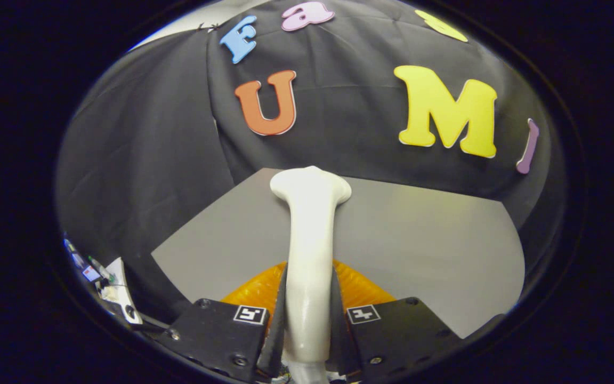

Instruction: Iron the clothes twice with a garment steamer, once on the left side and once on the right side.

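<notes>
My two fingers [285, 314] are closed to a narrow gap, both pressing the handle of the one white garment steamer [309, 256], whose head reaches out beyond them over the grey table [435, 256]. I count one orange garment [357, 288], lying just under the fingertips.

- The gripper view rides on the gripper [308, 320] and looks forward along its two fingers, which clamp the white steamer handle [309, 250].
- It faces slightly downward across the grey table [419, 250] toward the far black cloth wall [349, 96].
- It sits very near the handle; orange fabric [360, 285] lies just beyond the fingers.
- Some clutter [110, 285] sits near left.
</notes>
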`<move>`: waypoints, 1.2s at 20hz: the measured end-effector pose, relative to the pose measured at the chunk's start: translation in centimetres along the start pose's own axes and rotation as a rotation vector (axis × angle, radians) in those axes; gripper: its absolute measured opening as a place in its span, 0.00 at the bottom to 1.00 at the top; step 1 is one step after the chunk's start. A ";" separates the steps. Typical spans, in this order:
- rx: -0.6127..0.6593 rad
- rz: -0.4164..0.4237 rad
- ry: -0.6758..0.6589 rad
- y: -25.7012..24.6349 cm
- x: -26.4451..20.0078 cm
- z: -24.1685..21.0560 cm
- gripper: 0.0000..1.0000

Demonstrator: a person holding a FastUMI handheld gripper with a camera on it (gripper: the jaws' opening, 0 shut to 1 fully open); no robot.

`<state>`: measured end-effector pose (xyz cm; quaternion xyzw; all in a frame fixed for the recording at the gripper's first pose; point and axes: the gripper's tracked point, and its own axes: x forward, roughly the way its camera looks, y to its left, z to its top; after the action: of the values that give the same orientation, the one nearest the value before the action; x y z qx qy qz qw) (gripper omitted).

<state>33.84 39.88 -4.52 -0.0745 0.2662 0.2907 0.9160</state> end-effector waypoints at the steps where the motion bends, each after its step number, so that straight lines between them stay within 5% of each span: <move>1: -0.005 -0.001 -0.002 -0.2 -0.5 -0.2 0.40; 10: 0.010 -0.088 -0.143 -4.3 -9.5 0.0 0.38; 24: 0.121 -0.346 -0.571 -14.4 -36.9 3.7 0.38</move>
<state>18.24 10.98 17.99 0.0203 -0.0012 0.1237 0.9921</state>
